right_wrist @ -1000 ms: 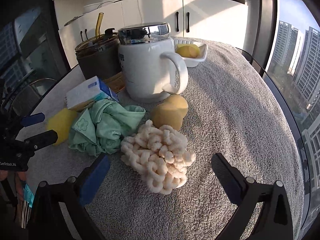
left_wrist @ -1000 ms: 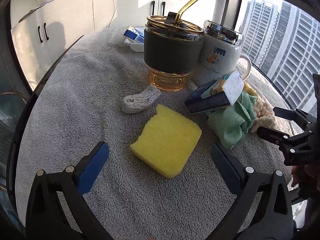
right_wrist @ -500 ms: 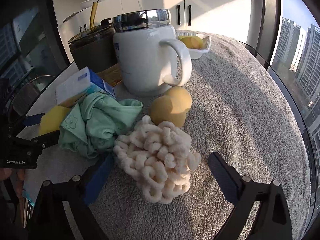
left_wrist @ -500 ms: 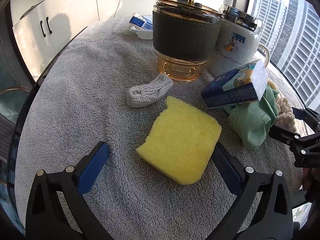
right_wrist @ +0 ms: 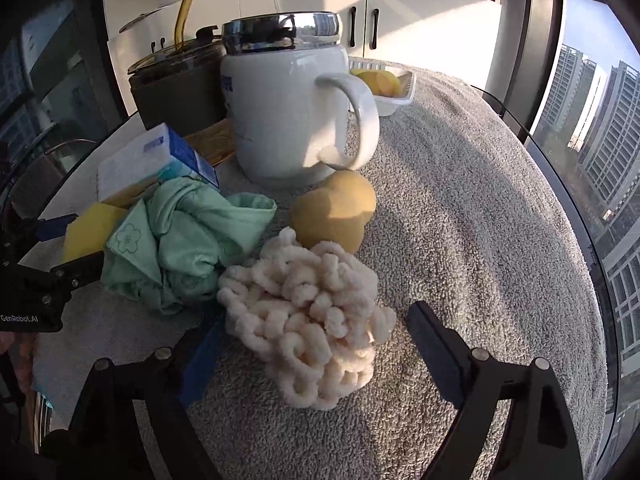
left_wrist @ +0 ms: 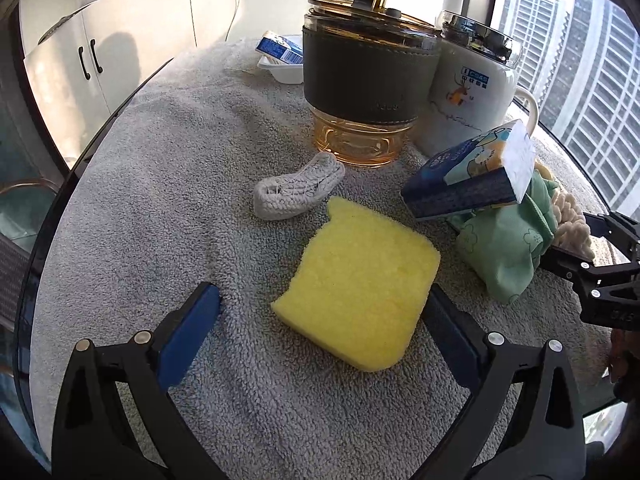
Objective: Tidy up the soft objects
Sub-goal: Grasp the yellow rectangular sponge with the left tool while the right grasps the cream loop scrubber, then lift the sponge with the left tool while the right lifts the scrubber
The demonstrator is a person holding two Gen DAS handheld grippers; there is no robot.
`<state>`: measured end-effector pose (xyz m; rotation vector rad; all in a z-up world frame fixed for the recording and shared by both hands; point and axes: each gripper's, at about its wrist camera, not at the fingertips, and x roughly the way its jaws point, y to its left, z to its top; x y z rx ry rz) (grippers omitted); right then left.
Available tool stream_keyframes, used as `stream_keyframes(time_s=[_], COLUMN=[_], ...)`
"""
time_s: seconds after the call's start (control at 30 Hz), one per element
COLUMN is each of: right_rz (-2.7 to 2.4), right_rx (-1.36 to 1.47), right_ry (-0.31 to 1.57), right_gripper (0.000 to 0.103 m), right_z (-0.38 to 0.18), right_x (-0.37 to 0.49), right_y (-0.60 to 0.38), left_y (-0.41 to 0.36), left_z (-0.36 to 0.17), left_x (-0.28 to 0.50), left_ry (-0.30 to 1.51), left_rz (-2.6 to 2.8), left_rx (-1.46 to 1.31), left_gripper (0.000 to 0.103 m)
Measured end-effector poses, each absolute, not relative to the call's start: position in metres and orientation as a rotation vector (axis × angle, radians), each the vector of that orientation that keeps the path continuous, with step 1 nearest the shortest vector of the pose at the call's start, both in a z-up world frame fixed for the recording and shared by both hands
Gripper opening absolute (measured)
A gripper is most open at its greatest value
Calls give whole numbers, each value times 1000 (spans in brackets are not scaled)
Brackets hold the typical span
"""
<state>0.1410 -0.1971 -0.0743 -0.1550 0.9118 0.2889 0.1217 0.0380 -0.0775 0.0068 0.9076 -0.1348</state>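
Left hand-held gripper (left_wrist: pixel 320 320): its jaws are closing around the yellow sponge (left_wrist: pixel 358 286) — the right blue pad is touching the sponge's edge, while the left pad is standing apart from it with bare towel between, so nothing is being pinched.
Right hand-held gripper (right_wrist: pixel 316 340): its jaws are closing with the cream looped-yarn bundle (right_wrist: pixel 310 320) sitting between them — the left pad is lying against the yarn, the right pad is standing clear of it.
Yellow sponge: lying flat on the grey towel (left_wrist: pixel 160 184) that is covering the counter, with a notch in its far edge.
Grey knitted piece (left_wrist: pixel 298 192): lying just beyond the sponge, in front of the amber glass cup.
Amber glass cup (left_wrist: pixel 368 80): standing upright with a dark sleeve, a lid and a golden straw.
White mug (right_wrist: pixel 292 112): standing beside the cup, wearing a shiny metal lid, its handle pointing toward the window side.
Blue tissue pack (left_wrist: pixel 476 172): resting tilted on top of the green cloth.
Green cloth (right_wrist: pixel 180 240): lying crumpled between the sponge and the yarn bundle, touching the yarn.
Tan rounded sponge (right_wrist: pixel 334 212): sitting just behind the yarn bundle, in front of the mug.
White tray (right_wrist: pixel 394 88): sitting at the far end of the towel, holding something yellow.
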Motion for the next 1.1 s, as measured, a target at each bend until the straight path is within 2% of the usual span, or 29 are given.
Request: stream_keyframes(time_s=[0.03,0.07,0.13,0.2,0.23,0.63,1.1], right_rz=[292,298,295,306,310,303,330], right_rx=[-154,-149,-145,-130,-125,-105,-128], right_ry=[906,900,899,904,907,865,847], right_gripper=[74,68,49,36,33,28,28], right_z=[-74,-72,-70,-68,-67,-46,-22], right_x=[140,139,138,137,136,113,96], right_y=[-197,-198,-200,-202,-202,-207,-209], left_y=[38,38,34,33,35,52,75], left_z=[-77,-76,-74,-72,-71,-52,-22], left_x=[120,118,114,110,108,87,60], left_ry=[899,893,885,872,868,794,756], left_rz=[-139,-142,-155,-151,-149,-154,-159], left_rx=[9,13,33,37,27,-56,-89], left_gripper=[85,81,66,60,58,54,53])
